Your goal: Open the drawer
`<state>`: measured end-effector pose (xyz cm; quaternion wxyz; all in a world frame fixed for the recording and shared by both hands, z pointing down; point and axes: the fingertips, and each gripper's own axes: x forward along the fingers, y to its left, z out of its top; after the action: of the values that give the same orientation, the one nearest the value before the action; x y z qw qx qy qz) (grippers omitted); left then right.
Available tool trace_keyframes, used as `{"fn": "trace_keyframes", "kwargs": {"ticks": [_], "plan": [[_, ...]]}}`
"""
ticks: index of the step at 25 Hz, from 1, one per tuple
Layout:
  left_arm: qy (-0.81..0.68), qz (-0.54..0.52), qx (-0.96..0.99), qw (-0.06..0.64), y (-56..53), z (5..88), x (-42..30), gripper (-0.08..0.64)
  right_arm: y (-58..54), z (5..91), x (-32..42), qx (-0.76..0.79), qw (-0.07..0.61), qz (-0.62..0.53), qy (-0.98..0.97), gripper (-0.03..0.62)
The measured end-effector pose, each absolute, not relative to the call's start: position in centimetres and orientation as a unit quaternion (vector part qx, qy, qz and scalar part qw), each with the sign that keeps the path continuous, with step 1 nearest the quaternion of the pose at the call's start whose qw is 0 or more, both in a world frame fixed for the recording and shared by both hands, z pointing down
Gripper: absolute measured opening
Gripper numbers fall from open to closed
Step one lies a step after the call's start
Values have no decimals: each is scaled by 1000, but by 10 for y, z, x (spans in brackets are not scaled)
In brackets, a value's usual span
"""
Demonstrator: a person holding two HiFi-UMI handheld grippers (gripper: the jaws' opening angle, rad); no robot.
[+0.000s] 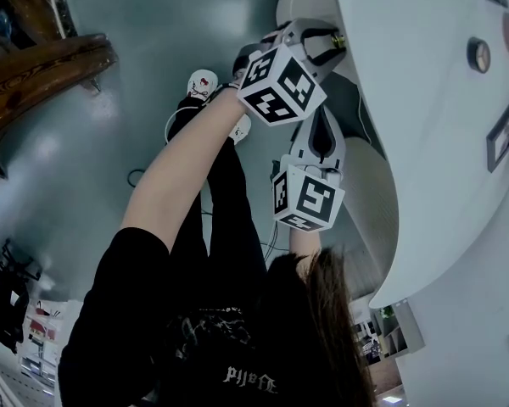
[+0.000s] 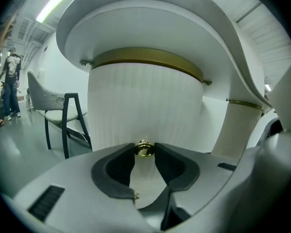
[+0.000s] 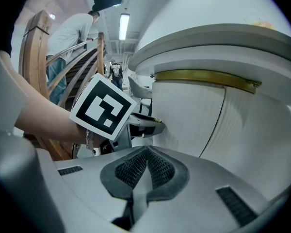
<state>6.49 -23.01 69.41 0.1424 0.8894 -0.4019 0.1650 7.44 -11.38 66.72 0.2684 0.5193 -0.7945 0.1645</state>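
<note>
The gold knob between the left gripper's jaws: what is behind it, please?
Behind the knob stands the white ribbed drawer front, with a gold band along its top. What lies inside the drawer cannot be seen, because the front covers it.

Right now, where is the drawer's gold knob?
In the left gripper view, the gold knob sits low at centre on the ribbed white drawer front, pinched between the jaw tips of the left gripper.
</note>
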Motion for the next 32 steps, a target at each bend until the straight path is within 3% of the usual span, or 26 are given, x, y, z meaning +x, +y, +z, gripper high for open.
{"fn": "trace_keyframes", "kwargs": {"ticks": [32], "plan": [[-351,222,895,162,-199,688,39,118,-112,631,67,541,256,183,-780,26]]}}
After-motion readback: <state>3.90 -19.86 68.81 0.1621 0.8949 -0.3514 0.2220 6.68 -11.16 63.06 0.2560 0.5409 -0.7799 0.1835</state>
